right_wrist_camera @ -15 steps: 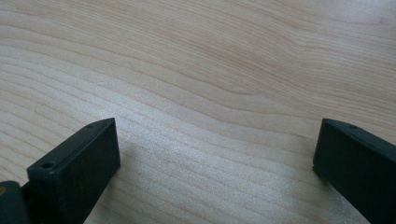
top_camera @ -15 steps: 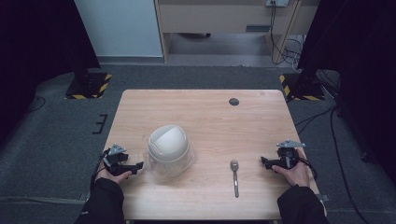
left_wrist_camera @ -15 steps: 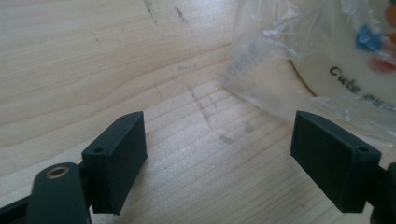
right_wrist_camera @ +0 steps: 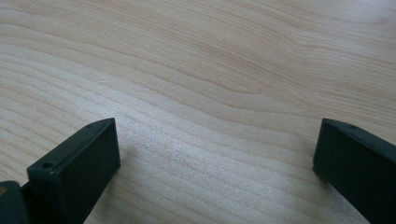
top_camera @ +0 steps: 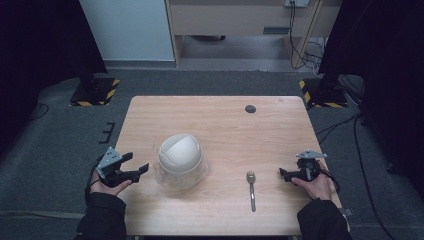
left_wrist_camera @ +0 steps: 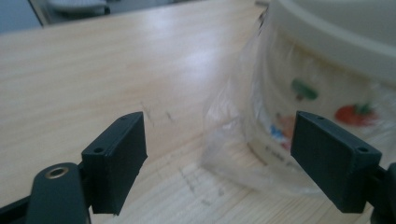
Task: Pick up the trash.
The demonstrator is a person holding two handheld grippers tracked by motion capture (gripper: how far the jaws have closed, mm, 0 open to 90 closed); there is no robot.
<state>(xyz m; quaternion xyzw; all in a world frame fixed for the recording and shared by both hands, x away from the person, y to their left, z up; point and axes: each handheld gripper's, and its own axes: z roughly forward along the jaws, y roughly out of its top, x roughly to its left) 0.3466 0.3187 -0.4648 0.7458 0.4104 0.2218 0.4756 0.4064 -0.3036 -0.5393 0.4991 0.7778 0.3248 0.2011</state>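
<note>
Left claw (top_camera: pixel 141 169) jaws wide apart, right claw (top_camera: pixel 283 173) jaws likewise, both low

**A lab recording bay**

I see a staged test space: one bare wooden table (top_camera: pixel 220 125) on grey carpet (top_camera: pixel 60 145), black curtains (top_camera: pixel 40 40) either side, hazard-striped stand bases (top_camera: pixel 95 92), loose cables (top_camera: pixel 300 35) along the back wall.

A cream-white bowl (top_camera: pixel 180 152) is showing red, green and blue printed figures under clear wrap, a silver spoon (top_camera: pixel 251 189) is lying right of it, on a pale wooden table (top_camera: pixel 220 120).
</note>
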